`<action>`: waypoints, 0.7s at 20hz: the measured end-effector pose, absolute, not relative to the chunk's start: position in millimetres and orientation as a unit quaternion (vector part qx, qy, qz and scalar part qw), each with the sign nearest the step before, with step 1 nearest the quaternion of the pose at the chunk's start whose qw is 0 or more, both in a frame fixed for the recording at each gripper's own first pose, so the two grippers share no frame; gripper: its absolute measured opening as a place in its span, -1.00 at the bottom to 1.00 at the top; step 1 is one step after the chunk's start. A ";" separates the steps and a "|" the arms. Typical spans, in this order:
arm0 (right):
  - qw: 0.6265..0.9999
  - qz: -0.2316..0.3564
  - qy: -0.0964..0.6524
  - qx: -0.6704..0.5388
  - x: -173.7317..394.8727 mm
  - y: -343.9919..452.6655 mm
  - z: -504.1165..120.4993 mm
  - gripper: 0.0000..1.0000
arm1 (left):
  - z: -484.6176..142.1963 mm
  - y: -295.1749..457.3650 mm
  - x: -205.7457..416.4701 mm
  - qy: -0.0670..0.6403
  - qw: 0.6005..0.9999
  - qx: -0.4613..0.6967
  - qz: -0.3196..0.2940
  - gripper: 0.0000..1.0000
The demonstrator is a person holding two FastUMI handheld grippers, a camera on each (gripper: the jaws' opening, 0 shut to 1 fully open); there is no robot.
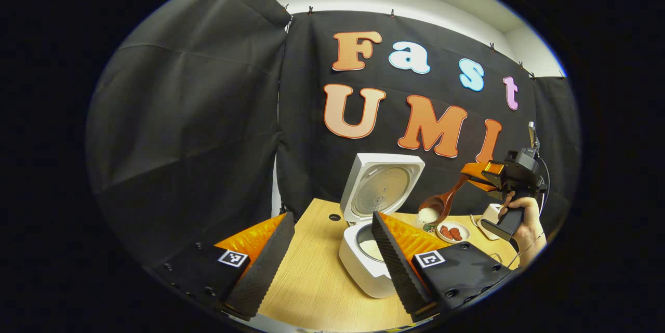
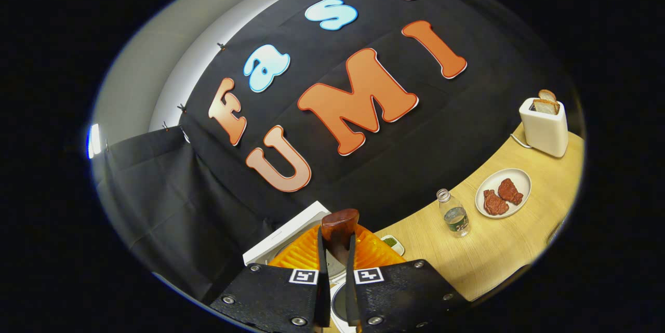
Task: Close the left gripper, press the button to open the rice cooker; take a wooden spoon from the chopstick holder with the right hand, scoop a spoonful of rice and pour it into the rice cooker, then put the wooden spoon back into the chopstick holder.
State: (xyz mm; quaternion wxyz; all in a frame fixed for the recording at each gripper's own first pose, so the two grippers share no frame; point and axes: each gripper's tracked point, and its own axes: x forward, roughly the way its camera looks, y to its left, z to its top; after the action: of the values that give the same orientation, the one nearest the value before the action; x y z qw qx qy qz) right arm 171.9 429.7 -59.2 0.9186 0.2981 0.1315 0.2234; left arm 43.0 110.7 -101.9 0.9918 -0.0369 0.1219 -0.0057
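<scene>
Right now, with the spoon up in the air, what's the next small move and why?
Probably carry the spoon left and down over the cooker. The right gripper holds it by the handle beside the raised lid, not yet above the open pot, which already has rice in it.

White rice cooker [image 1: 363, 263] on the wooden table, lid raised upright, rice inside, dark wooden spoon [image 1: 441, 203] tilted above its right.

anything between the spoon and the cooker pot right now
Nothing visible. The right gripper holds the spoon, its bowl heaped with rice, in the air to the right of the cooker. The lid stands up at the back, so the pot is open from above.
</scene>
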 end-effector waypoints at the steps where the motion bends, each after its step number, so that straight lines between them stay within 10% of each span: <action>1: 0.921 0.228 0.128 0.290 172.1 431.7 -58.9 -0.78 | -103.0 111.7 43.7 0.122 0.992 -0.036 -0.004 1.00; 14: 0.938 0.279 0.091 0.187 154.1 455.4 -50.1 -0.78 | -105.3 115.0 43.2 0.124 0.992 -0.033 0.001 1.00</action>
State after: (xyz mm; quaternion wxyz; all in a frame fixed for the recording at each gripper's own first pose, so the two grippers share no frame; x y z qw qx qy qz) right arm 154.1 455.4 -50.1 0.9375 0.1867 0.0913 0.2791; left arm 43.2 115.0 -105.3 0.9917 -0.0334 0.1239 0.0015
